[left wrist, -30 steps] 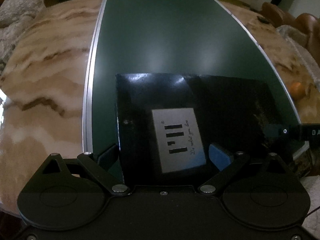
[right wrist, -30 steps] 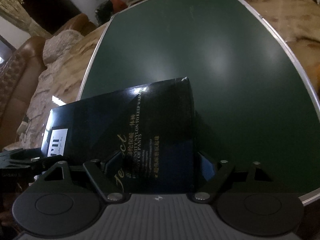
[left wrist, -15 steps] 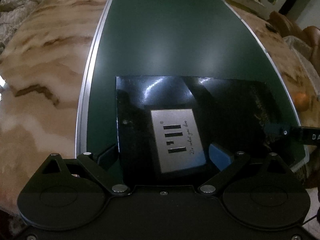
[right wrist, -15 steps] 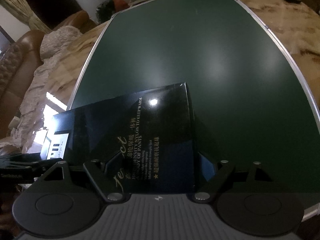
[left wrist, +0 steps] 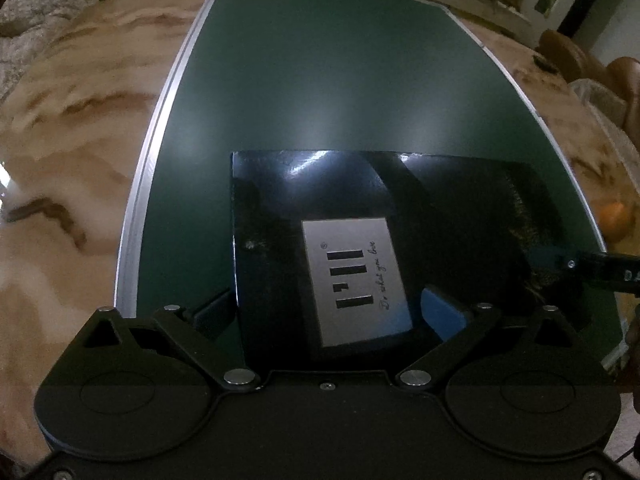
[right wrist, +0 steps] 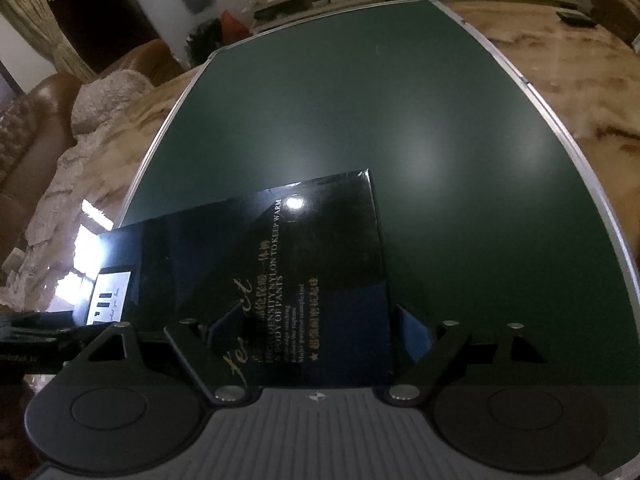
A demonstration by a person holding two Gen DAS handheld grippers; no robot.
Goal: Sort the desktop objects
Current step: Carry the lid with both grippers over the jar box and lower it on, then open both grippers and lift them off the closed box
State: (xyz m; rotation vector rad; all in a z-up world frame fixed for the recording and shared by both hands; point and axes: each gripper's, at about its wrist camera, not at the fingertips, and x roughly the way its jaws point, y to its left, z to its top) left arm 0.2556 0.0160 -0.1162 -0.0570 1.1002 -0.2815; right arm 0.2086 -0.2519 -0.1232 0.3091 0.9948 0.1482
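Observation:
A glossy black flat box (left wrist: 400, 208) with a grey label lies on the dark green board (left wrist: 320, 80). My left gripper (left wrist: 326, 312) straddles the label end. Its jaws are opening with the box between them. One finger stands just outside the box's left edge and the blue pad (left wrist: 440, 314) sits over the box. My right gripper (right wrist: 318, 326) holds the other end of the box (right wrist: 312, 248), where gold print shows. Its blue pad (right wrist: 414, 332) lies against the box's right side. Each gripper shows at the edge of the other's view.
The green board (right wrist: 400, 120) has a silver rim and rests on a marbled brown table (left wrist: 72, 160). An orange fruit (left wrist: 614, 216) lies on the table right of the board. A small dark object (right wrist: 576, 16) sits far back. Brown armchairs and a fluffy throw (right wrist: 108, 100) border the table.
The left hand has sunk and moved along the board with its end of the box. The right view has tipped up slightly; the box stays between its fingers.

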